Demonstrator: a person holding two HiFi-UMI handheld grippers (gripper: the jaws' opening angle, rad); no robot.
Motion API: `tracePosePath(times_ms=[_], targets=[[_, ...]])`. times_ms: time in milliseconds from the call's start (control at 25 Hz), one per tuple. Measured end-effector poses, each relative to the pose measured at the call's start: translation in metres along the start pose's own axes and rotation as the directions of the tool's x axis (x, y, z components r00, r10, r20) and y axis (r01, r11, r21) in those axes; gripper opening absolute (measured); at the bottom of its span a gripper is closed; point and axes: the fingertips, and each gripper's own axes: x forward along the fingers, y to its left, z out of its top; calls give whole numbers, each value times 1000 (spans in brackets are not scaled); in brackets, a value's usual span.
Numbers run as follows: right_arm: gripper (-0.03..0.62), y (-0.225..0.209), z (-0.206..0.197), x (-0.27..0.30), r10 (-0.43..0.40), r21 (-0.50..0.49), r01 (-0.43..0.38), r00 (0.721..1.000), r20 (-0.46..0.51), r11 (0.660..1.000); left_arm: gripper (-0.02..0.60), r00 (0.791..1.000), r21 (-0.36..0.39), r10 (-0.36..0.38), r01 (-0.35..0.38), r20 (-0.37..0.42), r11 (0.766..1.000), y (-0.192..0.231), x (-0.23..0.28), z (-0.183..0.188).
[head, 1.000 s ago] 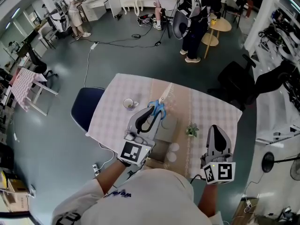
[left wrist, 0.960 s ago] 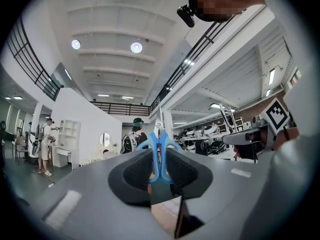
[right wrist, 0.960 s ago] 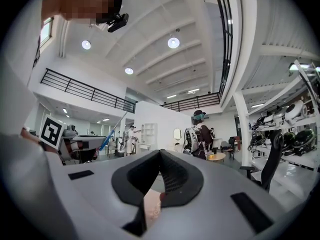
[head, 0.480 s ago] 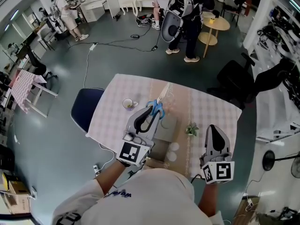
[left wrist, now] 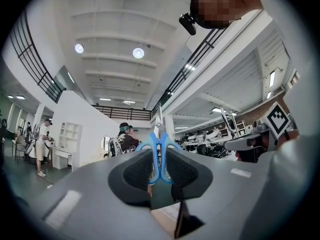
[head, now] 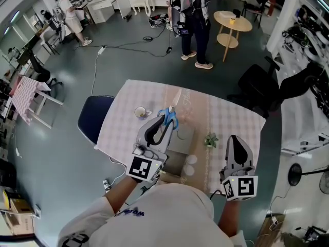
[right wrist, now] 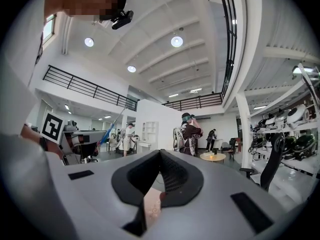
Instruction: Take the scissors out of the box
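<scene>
Blue chair (head: 95, 118) at the far left, close beside the table (head: 123, 138) with its pink checked cloth. Next, on the cloth, a little white cup (head: 141, 112).

Then the left gripper (head: 164, 121), out over the table. Squeezes the scissors (head: 170, 118) by their blue handles, jaws nearly together with just the handles between them. In the left gripper view, the left gripper (left wrist: 160, 170) again, black pads (left wrist: 138, 172) pressing on both sides of the scissors (left wrist: 159, 151), thin metal blade sticking up past the tips.

Scissors out of the box (head: 174, 164), up in the air, blades pointing away from the person, between the cup and the box as seen from the head view. Open brown box low down under the left gripper, close to the person's chest. Two white round things (head: 191, 159) near its right side.

Further right, a tiny green plant (head: 210, 141) on the cloth.

Last, at the right, the right gripper (head: 235, 139), well apart from the box. In the right gripper view, the right gripper (right wrist: 159, 159) pinched tight, holding nothing.
</scene>
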Motion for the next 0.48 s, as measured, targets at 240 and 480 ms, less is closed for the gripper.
tracePosePath(times_ms=[240, 480], targets=[[3, 3, -2, 1, 8, -18, -9, 1000, -14, 1000, 87, 1000, 21, 2, -2, -15, 1000, 2, -1, -3], [3, 3, 0, 0, 5, -25, -6, 1000, -17, 1000, 87, 1000, 23, 1, 0, -21, 1000, 3, -2, -3]])
